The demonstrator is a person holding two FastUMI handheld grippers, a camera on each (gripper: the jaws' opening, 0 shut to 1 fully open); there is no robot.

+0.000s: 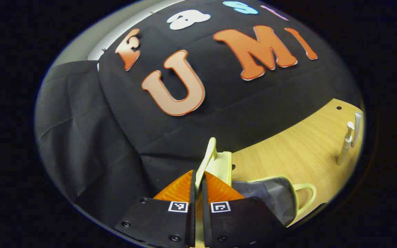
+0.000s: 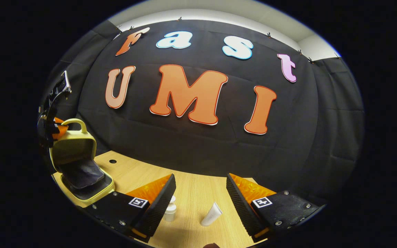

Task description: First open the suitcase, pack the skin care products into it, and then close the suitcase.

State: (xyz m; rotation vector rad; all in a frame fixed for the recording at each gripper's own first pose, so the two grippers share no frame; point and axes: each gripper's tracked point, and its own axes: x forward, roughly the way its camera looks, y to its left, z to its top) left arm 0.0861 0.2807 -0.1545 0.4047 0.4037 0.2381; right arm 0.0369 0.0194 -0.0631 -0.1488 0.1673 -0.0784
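Gripping suitcase lid (image 1: 208,155), L gripper (image 1: 199,184)

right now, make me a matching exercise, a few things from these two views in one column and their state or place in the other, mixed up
Things:
1. suitcase lid
2. white tube
3. pump bottle
4. right gripper

States:
a. standing upright on the table
b. open, hovering above the table
c. lying on the table
d. raised, held by the left gripper

Pairs: 1-d, 2-c, 3-a, 4-b
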